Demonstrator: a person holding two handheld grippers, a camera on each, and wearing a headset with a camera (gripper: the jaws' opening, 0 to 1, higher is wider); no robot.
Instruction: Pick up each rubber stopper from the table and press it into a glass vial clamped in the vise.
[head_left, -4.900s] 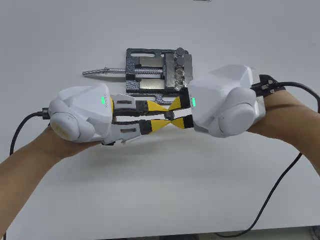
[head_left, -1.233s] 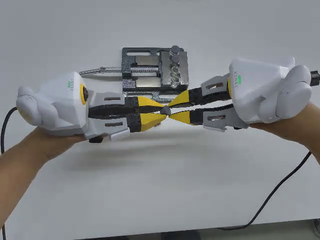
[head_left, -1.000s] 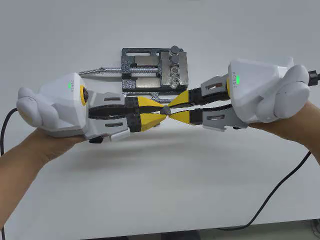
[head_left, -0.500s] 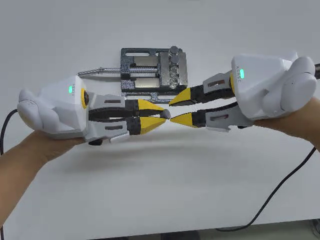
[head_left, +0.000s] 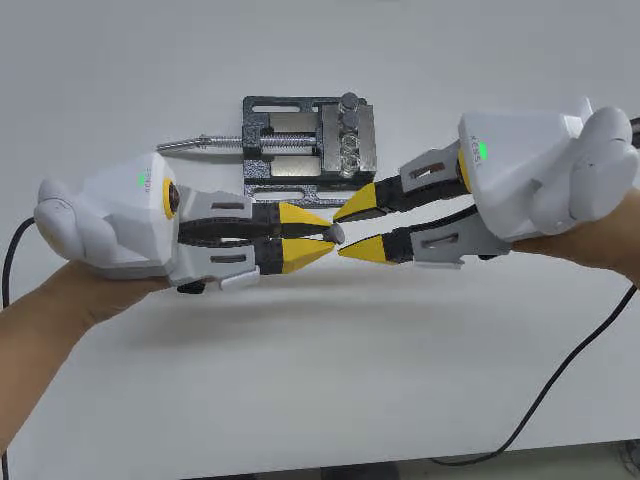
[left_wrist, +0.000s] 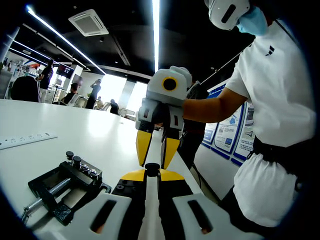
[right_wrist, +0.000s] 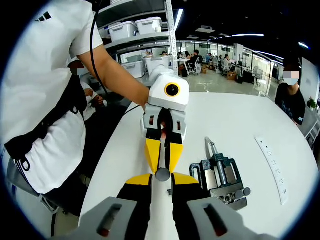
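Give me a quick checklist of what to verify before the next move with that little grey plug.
1. Stopper gripped by the left gripper: ok, pinched at the jaw tips.
2. Right gripper not clamping it: ok, its jaws stand open on either side of it.
3. Vials seated in the vise: ok, upright in a row.
4. A vial free to take this stopper: ok, the nearer ones look uncapped.
5. Stopper's narrow end facing the right way: cannot tell, too small.

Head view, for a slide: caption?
Left gripper holds a stopper at the open right gripper tips, vise behind.
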